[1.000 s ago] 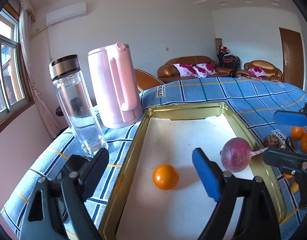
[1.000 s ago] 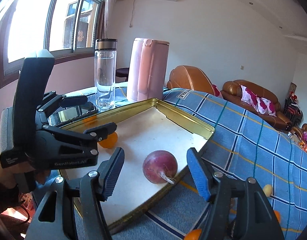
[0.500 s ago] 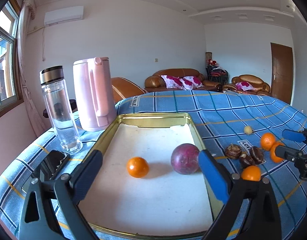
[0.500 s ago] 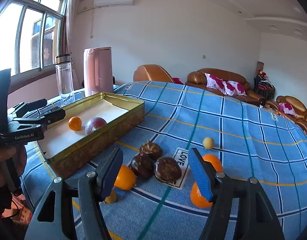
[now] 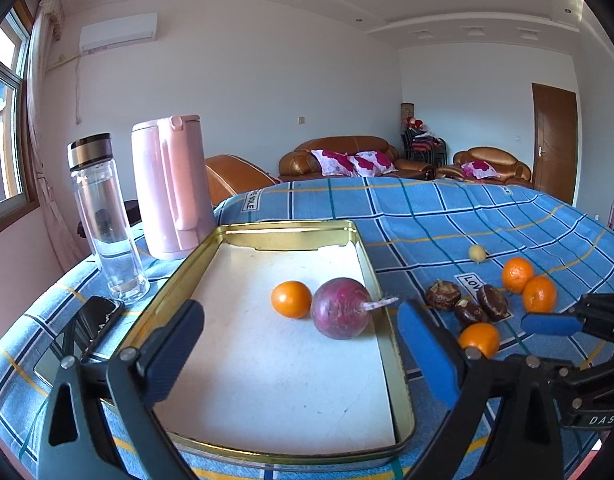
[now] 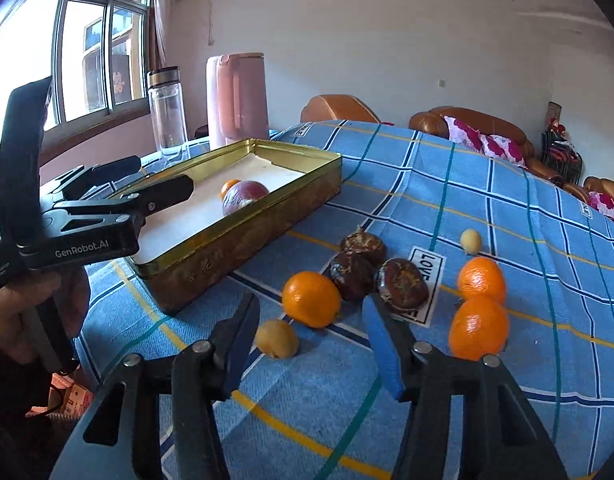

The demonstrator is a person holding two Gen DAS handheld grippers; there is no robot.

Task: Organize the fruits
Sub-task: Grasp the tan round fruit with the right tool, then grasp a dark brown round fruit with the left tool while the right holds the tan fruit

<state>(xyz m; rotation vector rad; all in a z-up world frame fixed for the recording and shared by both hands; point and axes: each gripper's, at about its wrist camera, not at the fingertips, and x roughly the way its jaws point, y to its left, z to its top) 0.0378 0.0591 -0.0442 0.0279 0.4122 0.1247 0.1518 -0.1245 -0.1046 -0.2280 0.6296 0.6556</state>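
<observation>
Right wrist: glossy round orange (image 6: 311, 299).

The tablecloth (image 6: 487, 208) is blue with a plaid of white, yellow and teal lines and white labels printed in black letters. The tray (image 5: 381, 276) has a gold rim and a white floor. Between the left gripper's (image 5: 299, 344) dark blue pads (image 5: 175, 344) lie a purple-red fruit (image 5: 341, 314) and an orange tangerine (image 5: 291, 299). Ahead of the right gripper's (image 6: 311, 344) blue pads (image 6: 381, 354) lie an orange tangerine (image 6: 311, 299), a pale yellow fruit (image 6: 277, 338) and three dark brown fruits (image 6: 363, 268). The kettle (image 5: 169, 188) is pink.
</observation>
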